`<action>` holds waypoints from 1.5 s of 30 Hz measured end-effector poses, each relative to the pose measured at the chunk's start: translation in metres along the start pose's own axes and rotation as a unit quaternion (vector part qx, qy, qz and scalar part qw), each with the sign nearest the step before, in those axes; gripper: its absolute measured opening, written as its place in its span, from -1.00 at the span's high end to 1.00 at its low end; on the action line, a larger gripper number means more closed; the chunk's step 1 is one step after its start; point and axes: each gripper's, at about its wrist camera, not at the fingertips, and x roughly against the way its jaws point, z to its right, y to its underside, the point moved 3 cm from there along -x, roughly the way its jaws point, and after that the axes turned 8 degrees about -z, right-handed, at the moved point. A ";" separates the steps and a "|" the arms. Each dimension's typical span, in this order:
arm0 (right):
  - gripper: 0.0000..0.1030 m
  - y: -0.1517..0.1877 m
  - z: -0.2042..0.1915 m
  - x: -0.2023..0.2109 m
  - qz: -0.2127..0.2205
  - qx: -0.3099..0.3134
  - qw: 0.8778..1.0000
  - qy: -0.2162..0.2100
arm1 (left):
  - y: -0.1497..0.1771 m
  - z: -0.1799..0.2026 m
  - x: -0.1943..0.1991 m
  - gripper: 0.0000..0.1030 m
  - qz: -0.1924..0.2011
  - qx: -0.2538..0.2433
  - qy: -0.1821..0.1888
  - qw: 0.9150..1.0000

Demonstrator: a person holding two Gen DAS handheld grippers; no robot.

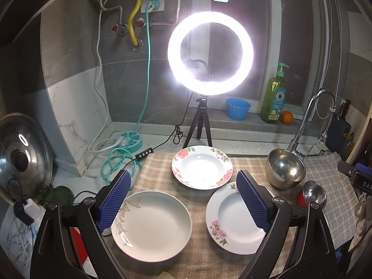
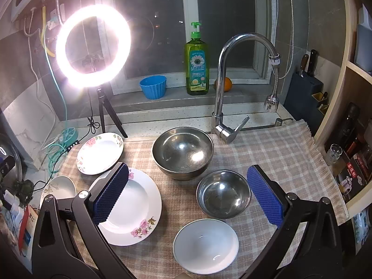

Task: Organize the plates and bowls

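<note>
three plates and three bowls are laid out on a checked cloth point(image 2: 274, 148) by a tap point(image 2: 223, 81). the left gripper point(image 1: 183, 200) is held with jaws wide apart, nothing between them; a leaf plate point(image 1: 153, 225) lies below and between its fingers, a pink-flower plate point(image 1: 234, 220) under the right finger, a rose plate point(image 1: 201, 167) beyond. the right gripper point(image 2: 188, 195) is likewise spread and empty, above a small steel bowl point(image 2: 223, 194), with a white bowl point(image 2: 205, 245) nearer and a large steel bowl point(image 2: 183, 152) farther.
</note>
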 end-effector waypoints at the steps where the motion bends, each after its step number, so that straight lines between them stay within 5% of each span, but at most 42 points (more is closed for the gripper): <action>1: -1.00 -0.001 0.001 0.001 0.000 -0.001 1.000 -0.001 | 0.000 0.000 0.000 -0.80 -0.001 0.001 0.001 1.000; 45: -1.00 -0.003 -0.007 0.000 -0.001 0.003 1.000 -0.007 | -0.003 0.000 0.000 -0.80 0.000 -0.001 0.006 1.000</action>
